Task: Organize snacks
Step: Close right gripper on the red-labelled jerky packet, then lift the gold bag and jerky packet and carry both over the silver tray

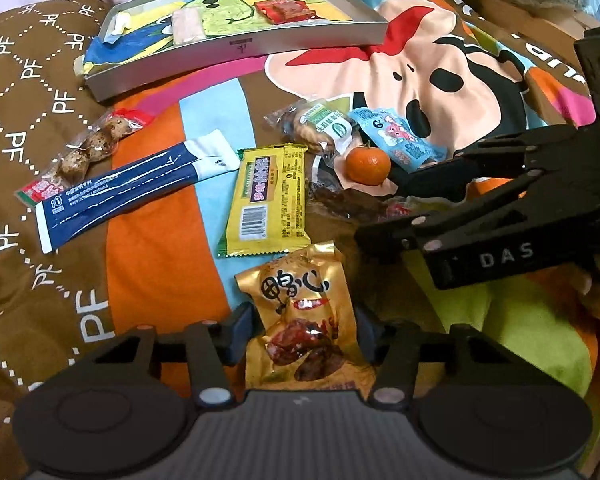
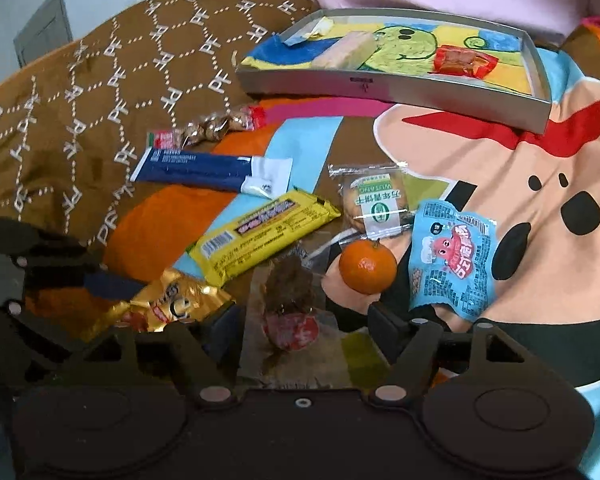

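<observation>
Low in the left wrist view, the gold snack bag is partly hidden between the left gripper pads; pressing cannot be told. The right gripper is seen spread around a clear packet, its lower part cut off.

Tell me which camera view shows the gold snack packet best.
The left wrist view: the gold snack packet lies flat and central, its printed face fully readable, between that gripper's jaws. In the right wrist view it appears crumpled at the lower left, partly hidden by dark gripper parts.

Gold packet bottom behind jaws
</observation>
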Demonstrator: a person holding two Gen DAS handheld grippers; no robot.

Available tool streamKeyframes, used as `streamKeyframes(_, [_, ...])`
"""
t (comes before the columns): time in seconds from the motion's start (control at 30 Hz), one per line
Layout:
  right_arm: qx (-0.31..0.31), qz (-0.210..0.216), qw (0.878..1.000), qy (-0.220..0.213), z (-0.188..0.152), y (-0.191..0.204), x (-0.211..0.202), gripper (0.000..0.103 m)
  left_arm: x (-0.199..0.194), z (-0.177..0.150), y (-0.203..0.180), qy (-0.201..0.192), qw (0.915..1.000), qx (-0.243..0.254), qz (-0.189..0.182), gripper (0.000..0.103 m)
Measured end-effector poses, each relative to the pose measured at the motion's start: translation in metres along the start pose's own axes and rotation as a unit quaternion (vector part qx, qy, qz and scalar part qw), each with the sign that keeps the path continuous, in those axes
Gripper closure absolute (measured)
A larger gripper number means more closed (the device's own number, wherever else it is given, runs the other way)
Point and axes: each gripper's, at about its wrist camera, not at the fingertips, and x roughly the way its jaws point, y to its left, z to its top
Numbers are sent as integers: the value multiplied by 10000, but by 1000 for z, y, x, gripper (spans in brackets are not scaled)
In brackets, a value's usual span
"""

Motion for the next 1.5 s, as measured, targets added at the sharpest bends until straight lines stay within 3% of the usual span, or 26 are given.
streamKeyframes(0.13, [24, -180, 9998, 99, -2, 4, 11, 34, -3, 0, -2, -29, 10000, -3, 48, 53])
streamKeyframes(0.2, [2, -238, 9997, 75, -4, 7, 13, 40, -4, 0, -3, -28, 10000, 0, 71, 55])
streamKeyframes(0.23, [-9, -204, 9998, 67, -5, 9, 12, 50, -4, 0, -4, -24, 10000, 4, 84, 55])
streamKeyframes(0.27, [-21, -174, 9998, 62, -6, 11, 11, 51, -5, -1, -5, -18, 9999, 16, 103, 56])
streamKeyframes(0.4, [-63, -233, 9997, 77, -10, 15, 10, 51, -8, -2, -7, 64, 9999, 32, 119, 56])
streamKeyframes(0.57, [73, -222, 9996, 139, -10, 13, 13, 49, -5, -2, -8, 187, 9997, 18, 127, 49])
streamKeyframes(0.77, [199, -251, 9995, 37, -13, 14, 9, 53, -10, -3, -10, 162, 9997, 13, 164, 60])
streamKeyframes(1.07, [-281, -522, 9976, -367, -15, 36, -25, 54, -33, 1, -15, -212, 9986, 22, 480, 61])
streamKeyframes(1.5, [-405, -703, 9928, -886, -5, 36, -48, 54, -54, 21, -6, -712, 9946, -147, 740, 61])
